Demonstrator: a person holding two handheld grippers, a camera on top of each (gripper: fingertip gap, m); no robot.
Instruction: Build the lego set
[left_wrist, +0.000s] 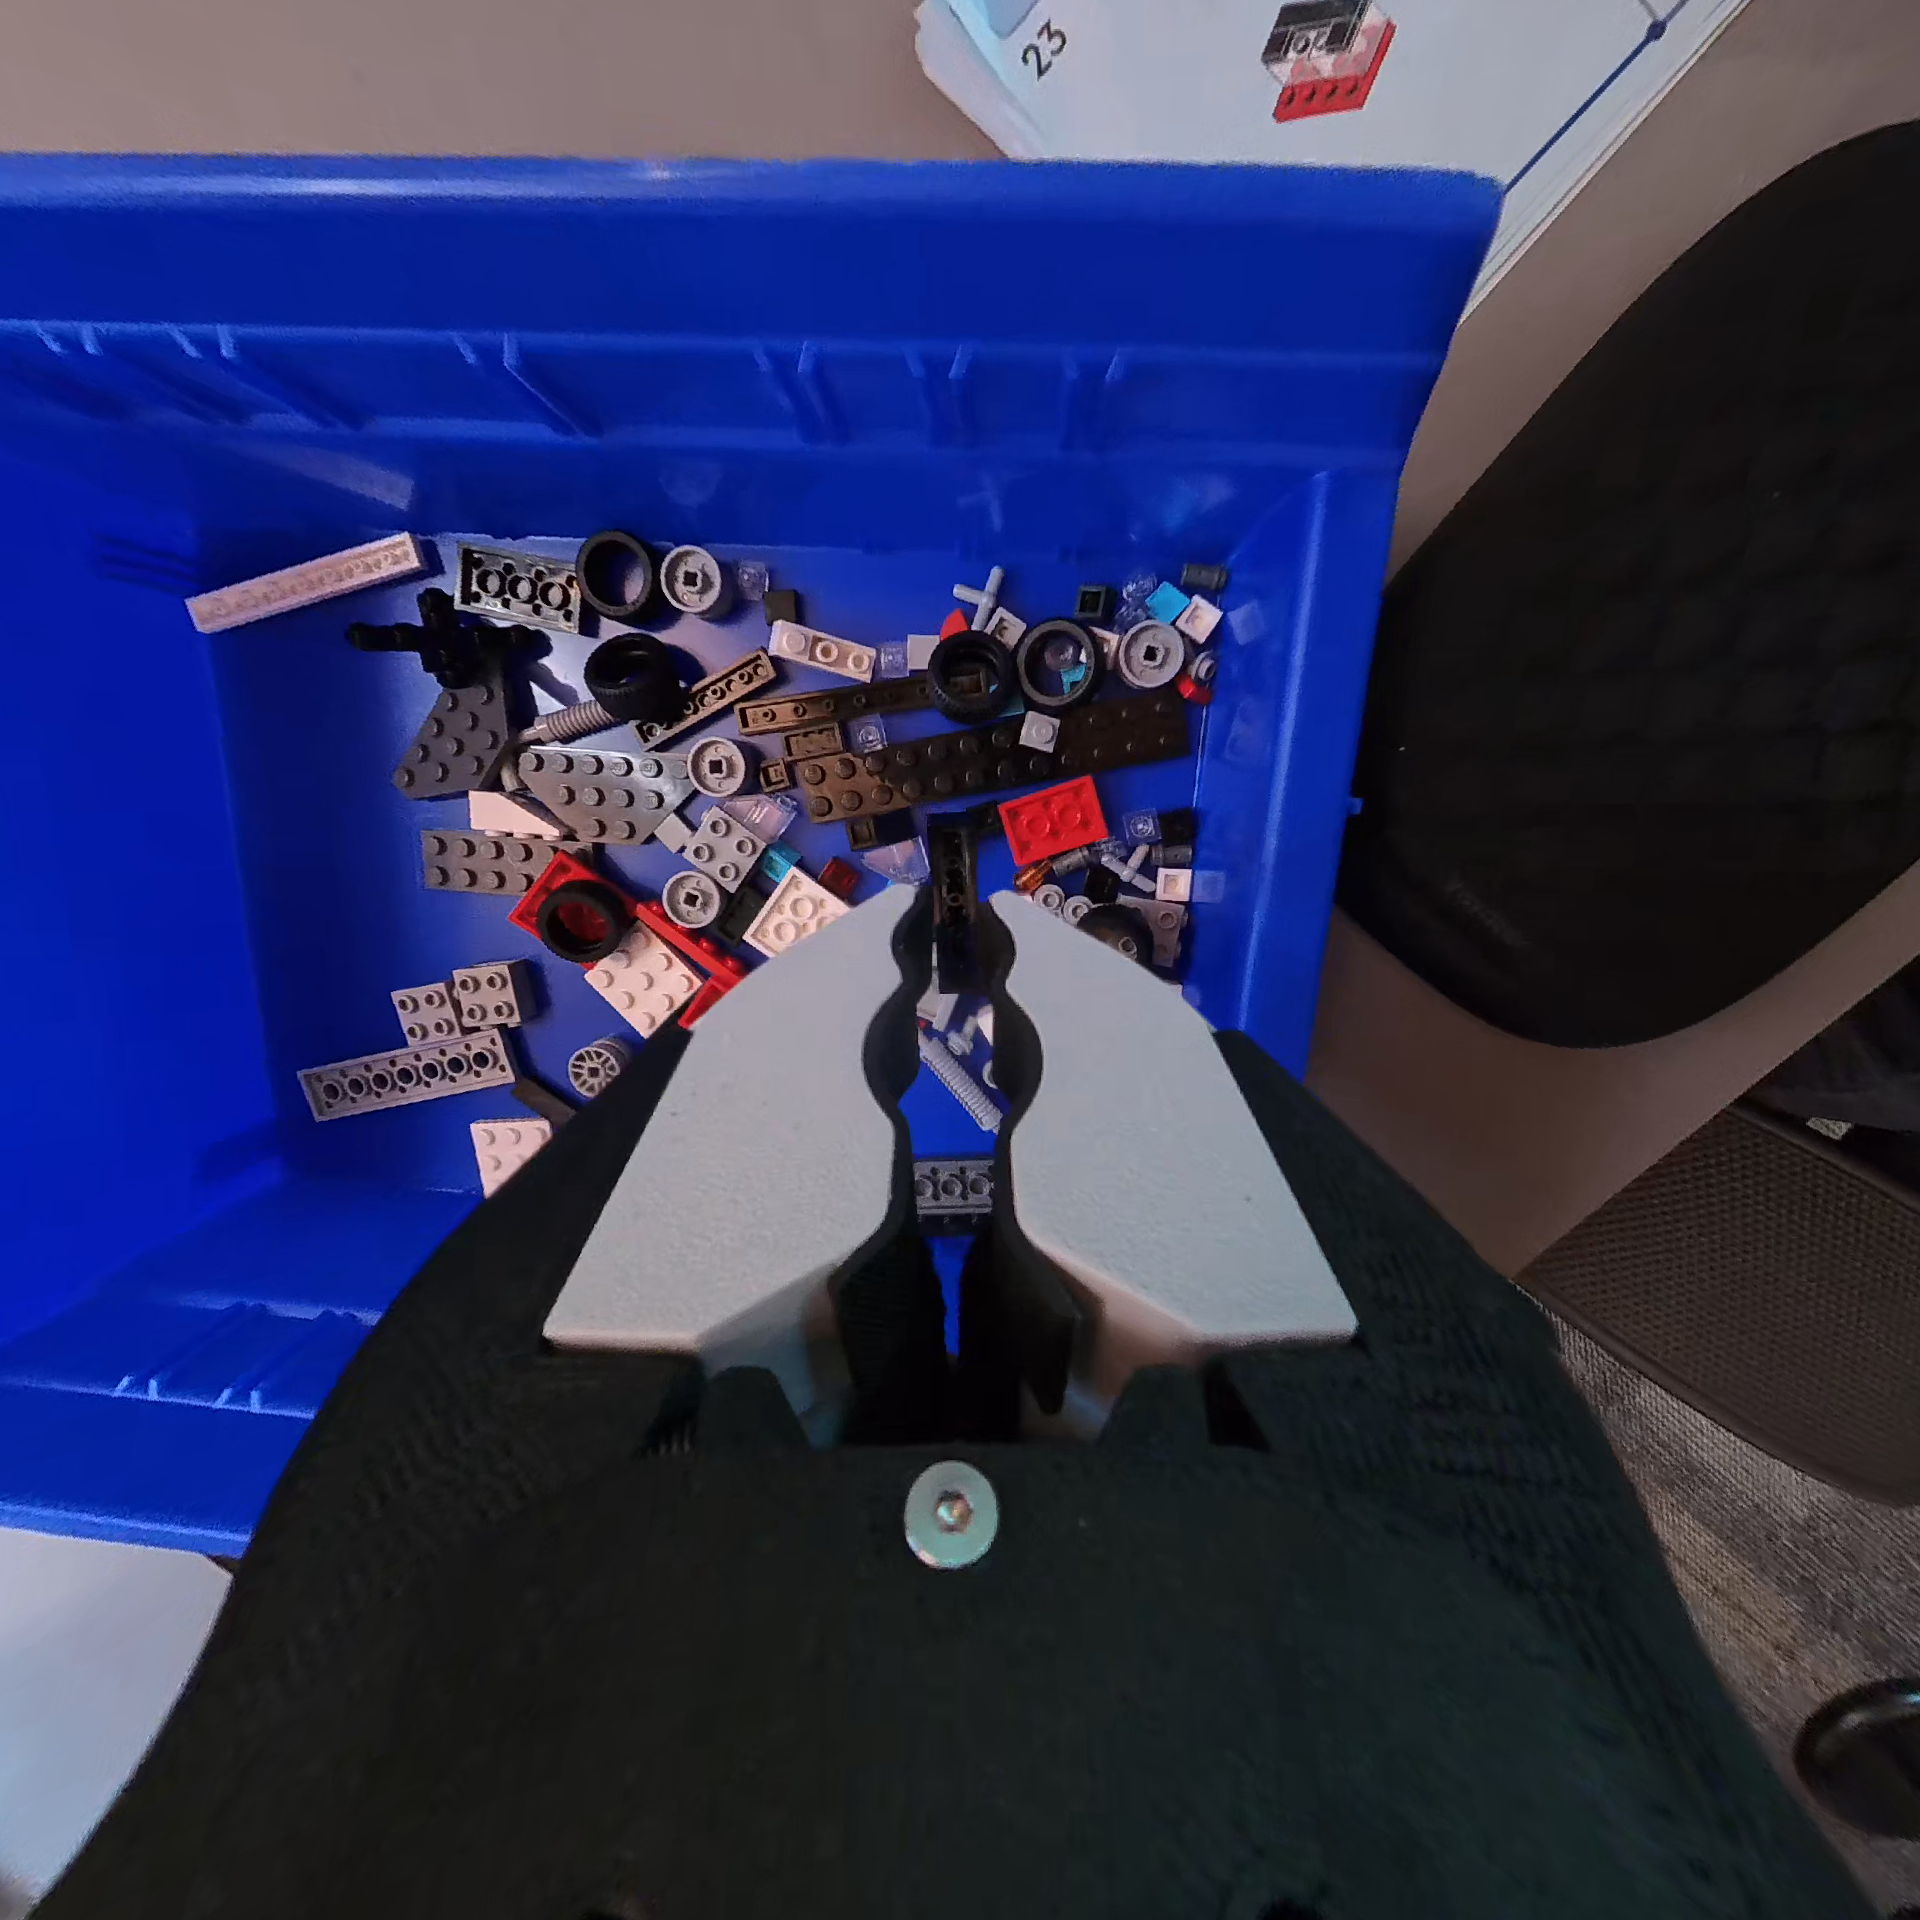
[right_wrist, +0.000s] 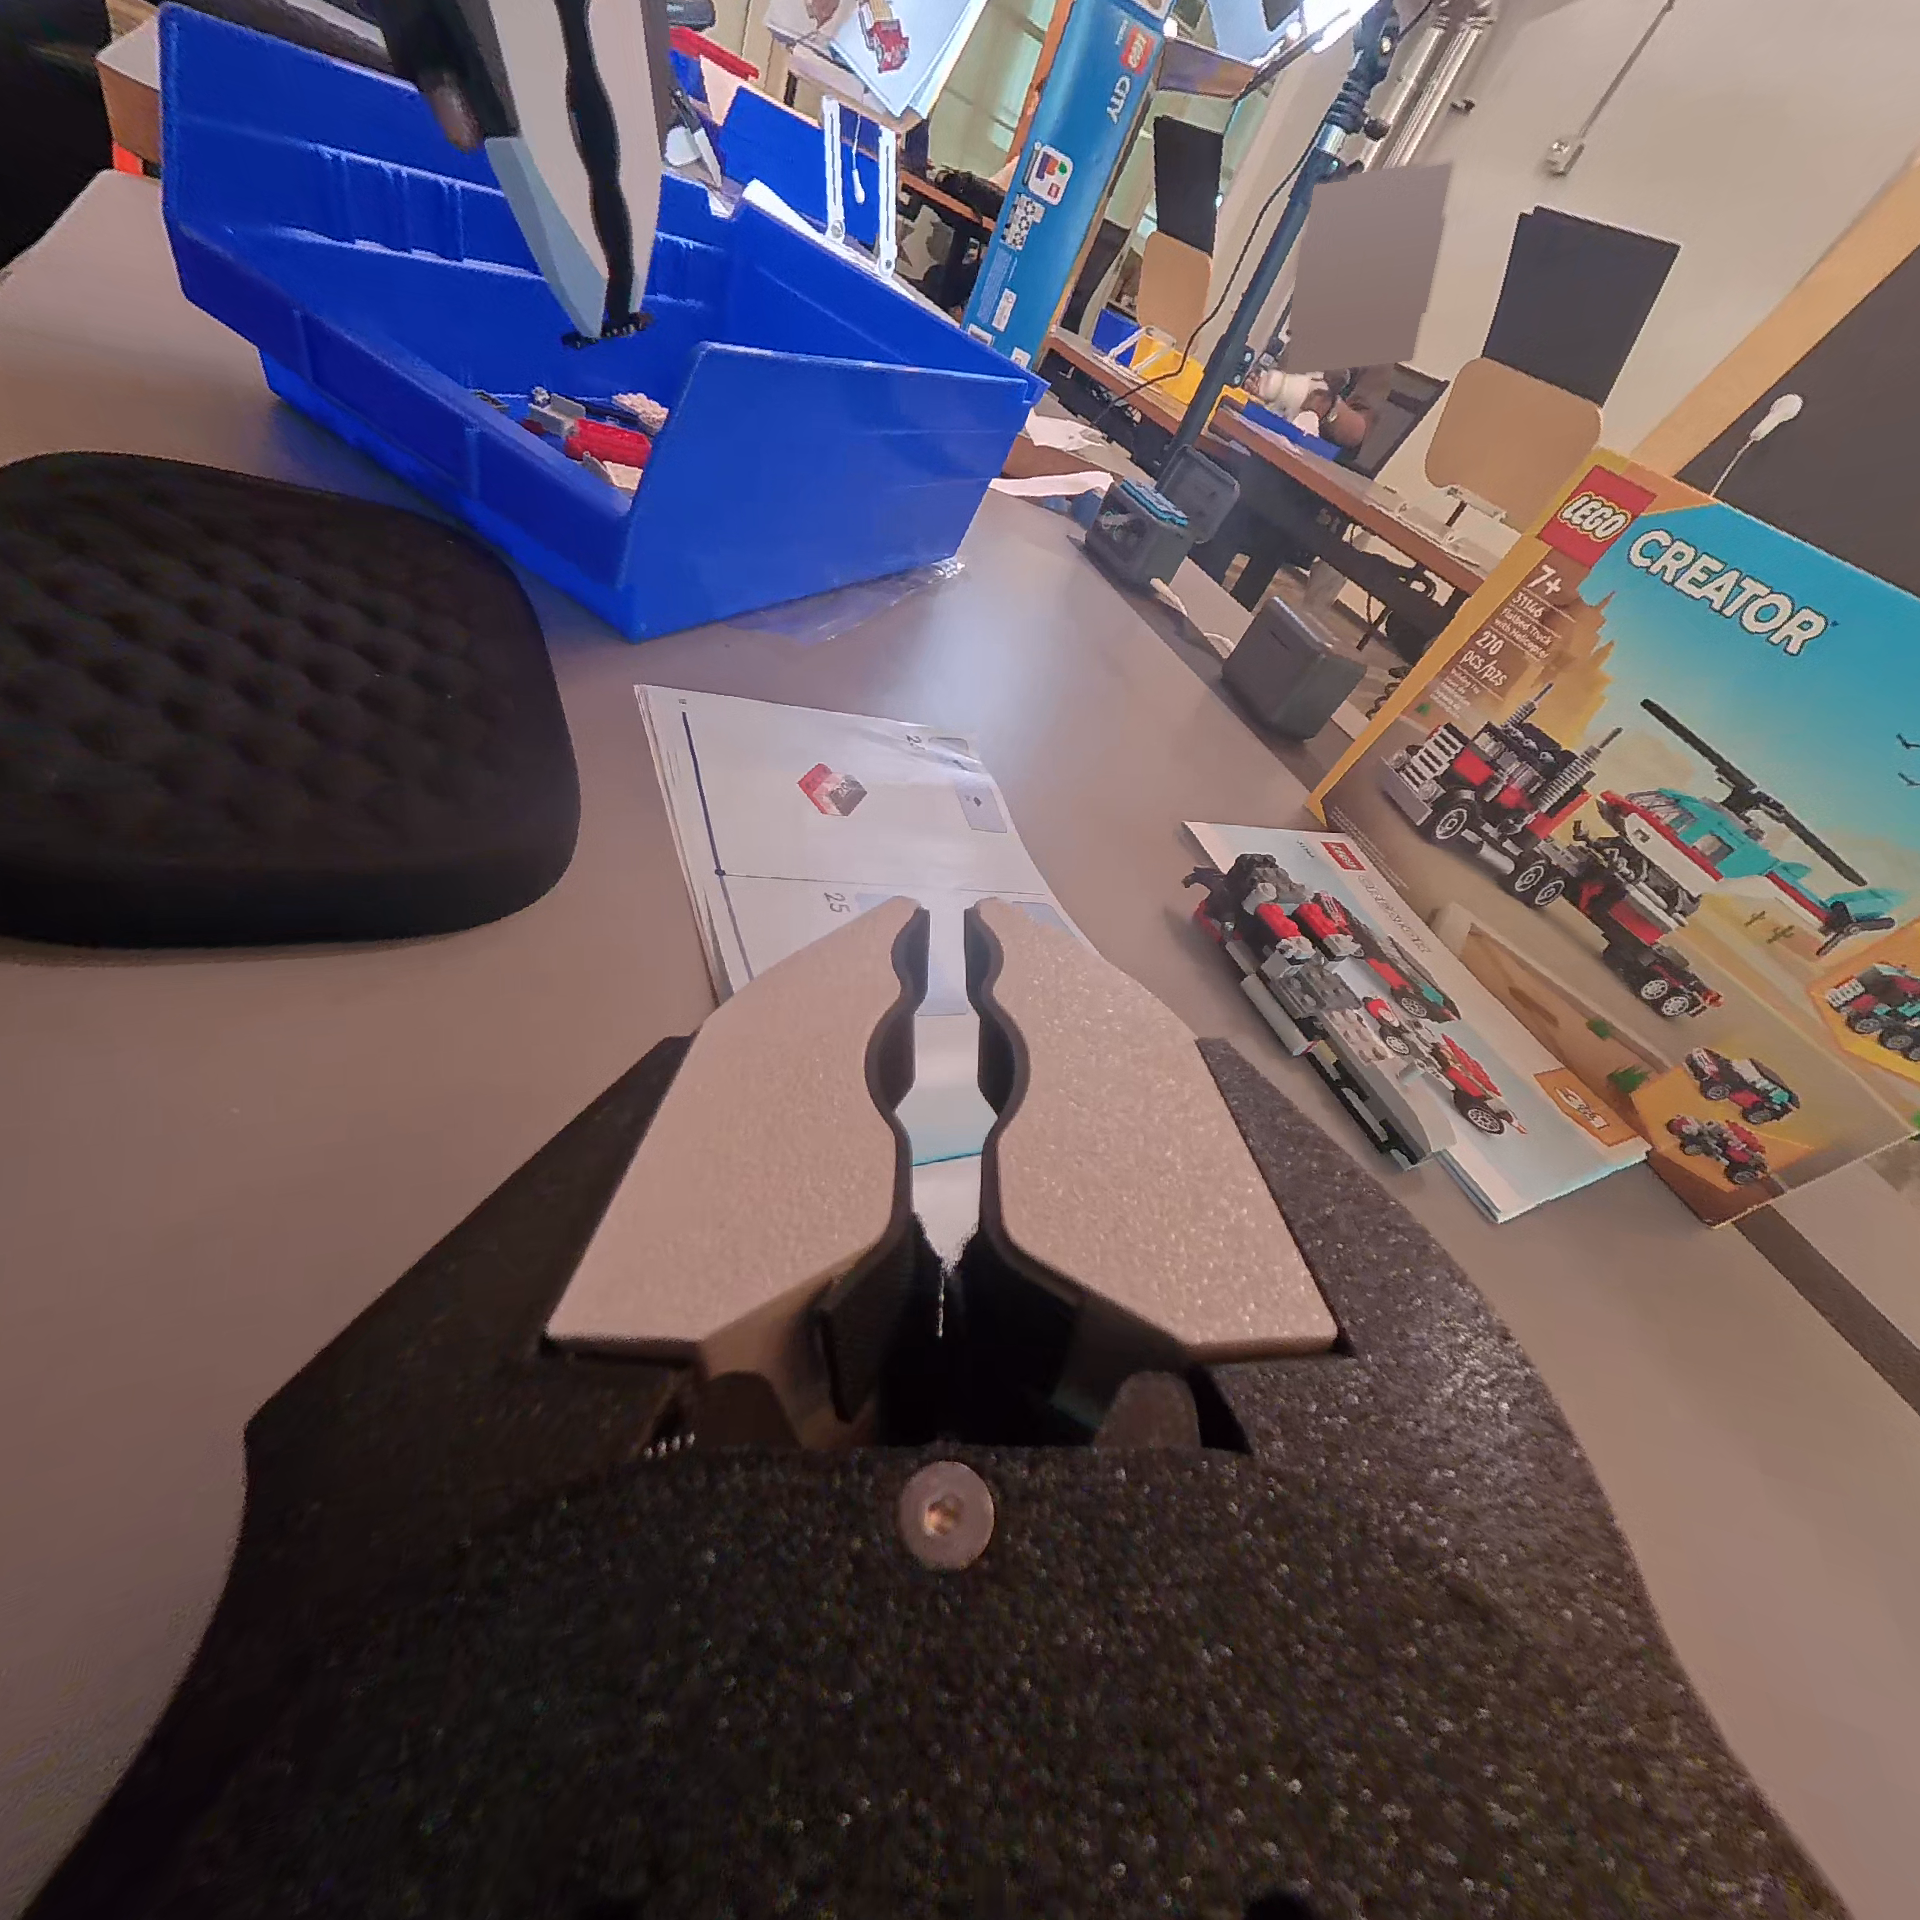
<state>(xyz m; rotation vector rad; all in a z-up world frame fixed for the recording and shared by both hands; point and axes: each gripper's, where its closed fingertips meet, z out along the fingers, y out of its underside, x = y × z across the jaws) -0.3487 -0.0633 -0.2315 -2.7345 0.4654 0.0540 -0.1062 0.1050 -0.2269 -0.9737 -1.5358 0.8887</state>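
While the left gripper (left_wrist: 951, 899) hangs over the blue bin (left_wrist: 727, 270), these lines set out the scene.

Left gripper: its grey fingers (left_wrist: 810, 997) are drawn close together on a small black lego piece (left_wrist: 954, 883), which sticks out past the fingertips toward the bin floor.

Held piece, right wrist view: the black lego piece (right_wrist: 613, 327) hangs at the tip of the left gripper (right_wrist: 608, 312), above the pile and inside the bin walls.

Loose pieces: a scatter of lego parts (left_wrist: 727, 790) covers the bin floor, just beyond and beneath the fingertips.

Nearest neighbours: a red plate (left_wrist: 1051, 818) lies just to the right of the held piece, and a long dark plate (left_wrist: 997, 764) lies just beyond it.

Other parts: black tyres (left_wrist: 636, 670), grey wheel hubs and white bricks lie farther to the left.

Right gripper (right_wrist: 945, 914): its jaws stand a narrow gap apart with nothing between them, low over the grey table (right_wrist: 312, 1091).

Instruction booklet (right_wrist: 831, 821): open on the table straight ahead of the right gripper's tips, partly under them.

Blue bin (right_wrist: 810, 468): well beyond the right gripper, up and to its left.

Black cushion (right_wrist: 239, 696): on the table, left of the booklet.

Set box (right_wrist: 1704, 831): propped upright at the right, with a second booklet (right_wrist: 1382, 1018) lying in front of it.
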